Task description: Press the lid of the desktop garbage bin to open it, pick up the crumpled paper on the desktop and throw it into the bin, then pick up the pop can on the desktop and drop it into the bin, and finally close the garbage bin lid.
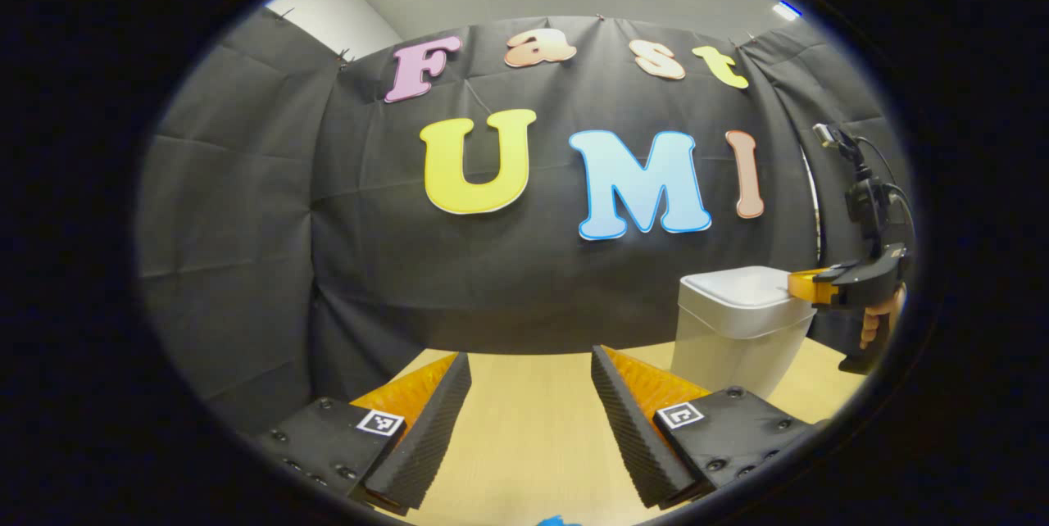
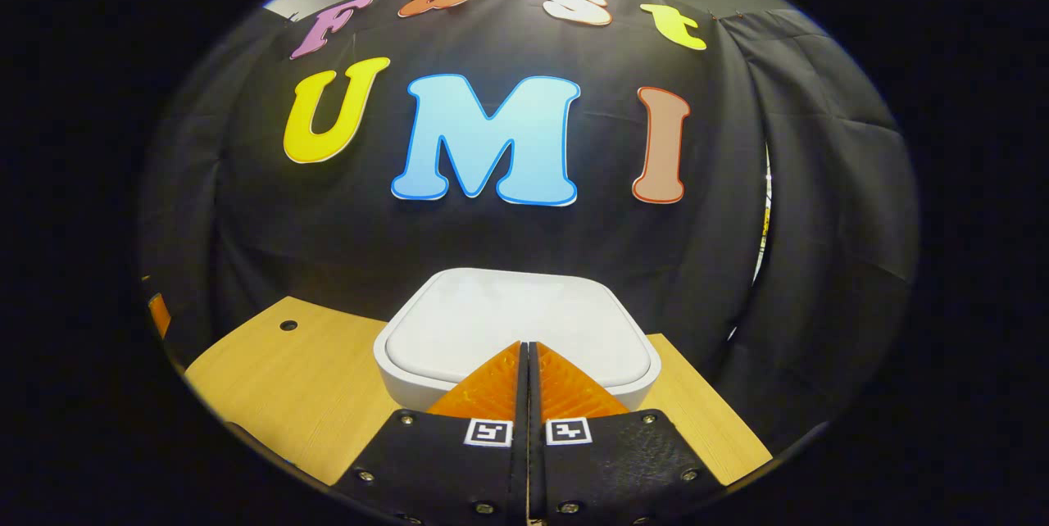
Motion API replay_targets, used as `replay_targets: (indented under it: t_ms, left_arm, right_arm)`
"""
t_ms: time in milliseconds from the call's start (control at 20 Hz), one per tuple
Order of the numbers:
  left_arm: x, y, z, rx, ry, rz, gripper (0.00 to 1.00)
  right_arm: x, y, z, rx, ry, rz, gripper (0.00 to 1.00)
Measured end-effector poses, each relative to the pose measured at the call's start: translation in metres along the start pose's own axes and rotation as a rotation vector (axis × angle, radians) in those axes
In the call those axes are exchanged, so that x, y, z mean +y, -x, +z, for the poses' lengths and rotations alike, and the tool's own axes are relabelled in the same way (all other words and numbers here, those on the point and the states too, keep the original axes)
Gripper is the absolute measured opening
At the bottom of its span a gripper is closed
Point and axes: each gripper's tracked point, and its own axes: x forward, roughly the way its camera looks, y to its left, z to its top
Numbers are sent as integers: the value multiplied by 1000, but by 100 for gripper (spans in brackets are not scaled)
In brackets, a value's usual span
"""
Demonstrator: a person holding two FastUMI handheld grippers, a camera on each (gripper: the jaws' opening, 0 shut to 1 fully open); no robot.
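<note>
Right gripper view looks down on the garbage bin [image 2: 518, 328], a pale squarish container standing on the wooden desktop [image 2: 283, 383]. Its lid [image 2: 508, 309] is flat and closed, so what lies inside cannot be told. The right gripper [image 2: 529, 362] has its two fingers pressed together with nothing between them, tips over the lid's near edge; whether they touch the lid is unclear. A small round hole [image 2: 288, 325] marks the desktop to the left of the bin.

In the left gripper view the bin [image 1: 737, 329] stands at the right on the desktop [image 1: 524, 428], with the right gripper [image 1: 807, 284] reaching over its lid [image 1: 742, 288] from the right, held by a hand [image 1: 877, 321]. The left gripper [image 1: 531, 378] is well apart from the bin, fingers spread wide and empty above bare wood. A small blue scrap [image 1: 557, 521] shows at the bottom edge; what it is cannot be made out.
</note>
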Motion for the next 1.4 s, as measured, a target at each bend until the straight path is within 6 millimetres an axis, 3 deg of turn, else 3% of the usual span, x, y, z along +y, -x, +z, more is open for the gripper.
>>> replay_targets:
  t_ms: [450, 800, 1000, 1150, 1300, 1400]
  left_arm:
    - [7, 9, 2, -9, -7, 92, 100]
    - [2, 9, 6, -43, -9, 51, 100]
    - [6, 8, 6, -53, -19, 26, 100]
    - [5, 11, -1, -29, -9, -7, 100]
    - [8, 14, -8, -12, -26, -38, 96]
    - [11, 15, -12, 1, -38, -57, 100]
  right_arm:
    - [-7, -4, 51, -101, -31, 67, 1]
    - [-16, 9, 90, -190, -22, 18, 0]
    - [-9, 25, 93, -192, -2, -9, 0]
    - [-1, 51, 92, -209, 3, -29, 0]
    - [5, 78, 77, -181, 14, -65, 0]
    - [7, 94, 70, -163, 13, -85, 0]
